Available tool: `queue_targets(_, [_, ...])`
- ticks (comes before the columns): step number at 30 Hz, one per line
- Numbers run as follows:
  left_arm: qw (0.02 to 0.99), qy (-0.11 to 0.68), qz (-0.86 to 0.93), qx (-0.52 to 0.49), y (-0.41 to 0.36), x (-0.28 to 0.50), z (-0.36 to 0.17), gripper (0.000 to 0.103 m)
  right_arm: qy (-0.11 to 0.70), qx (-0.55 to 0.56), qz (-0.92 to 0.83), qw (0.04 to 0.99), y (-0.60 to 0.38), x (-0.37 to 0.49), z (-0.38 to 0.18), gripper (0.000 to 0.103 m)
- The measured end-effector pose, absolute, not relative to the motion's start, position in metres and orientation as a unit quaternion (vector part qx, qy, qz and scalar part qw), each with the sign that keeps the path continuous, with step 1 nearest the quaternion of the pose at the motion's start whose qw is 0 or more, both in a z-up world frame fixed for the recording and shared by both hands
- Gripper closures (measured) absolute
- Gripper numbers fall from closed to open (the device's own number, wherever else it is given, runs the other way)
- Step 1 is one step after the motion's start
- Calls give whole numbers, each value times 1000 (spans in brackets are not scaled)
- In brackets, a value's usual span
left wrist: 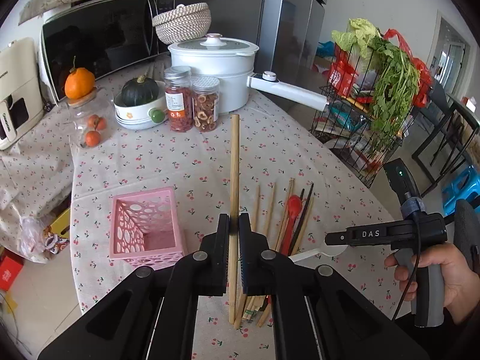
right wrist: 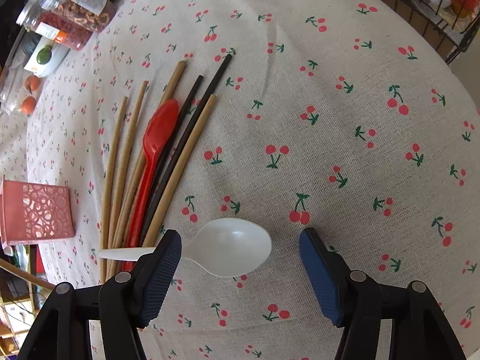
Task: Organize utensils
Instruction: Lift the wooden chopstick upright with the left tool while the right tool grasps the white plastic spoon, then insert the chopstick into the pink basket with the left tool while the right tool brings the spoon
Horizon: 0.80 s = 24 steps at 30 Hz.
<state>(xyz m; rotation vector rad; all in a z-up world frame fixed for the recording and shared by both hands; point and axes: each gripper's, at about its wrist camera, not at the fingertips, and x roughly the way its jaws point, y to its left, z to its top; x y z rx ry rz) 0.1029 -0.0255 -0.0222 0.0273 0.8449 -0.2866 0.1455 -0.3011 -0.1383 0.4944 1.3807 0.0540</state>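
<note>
Chopstick [left wrist: 234,162]: a light, stiff bamboo stick, clamped upright in your left gripper [left wrist: 233,225] above the tablecloth [left wrist: 180,162]. It looks smooth, so hold it near the middle to stop it swinging. The pink basket [left wrist: 144,225] stands just left. Your right gripper [right wrist: 240,258] hangs with jaws apart around the white spoon [right wrist: 231,247], not pressing it; thin plastic, best pinched at the neck. More chopsticks [right wrist: 120,156] and a red spoon [right wrist: 156,141] lie beside it on the cloth-covered kitchen table.

One bamboo chopstick [left wrist: 234,162] held upright; other chopsticks [right wrist: 126,162], red spoon [right wrist: 153,150] and white spoon [right wrist: 231,247] lie beside pink basket [left wrist: 144,225]
</note>
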Motion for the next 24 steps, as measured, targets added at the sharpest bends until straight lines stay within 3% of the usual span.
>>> queue_targets(2, [906,402,-133,3,-18,98,-22,97,615,235,12,753,-302,141,-137,39])
queue_targets(5, [906,402,-133,-17,-8,95,-21,97,601,259,10,756,-300,134,-140,57])
queue_targets(7, [908,398,-129,-16,-4,92,-22,97,587,254,2,768,-296,130,-138,62])
queue_targets(8, [909,396,-126,-15,-2,90,-22,97,580,252,-2,775,-295,128,-138,70])
queue_targets(9, [910,395,-126,-17,0,88,-21,97,577,251,-6,777,-295,128,-140,85])
queue_targets(10, [910,394,-126,-20,2,87,-21,97,575,252,-9,778,-296,127,-142,92])
queue_targets(16, [917,380,-120,-31,18,73,-12,97,543,259,-14,799,-297,124,-133,96])
queue_targets(24, [945,293,-133,-64,37,45,45,97,453,203,3,868,-277,111,-65,100])
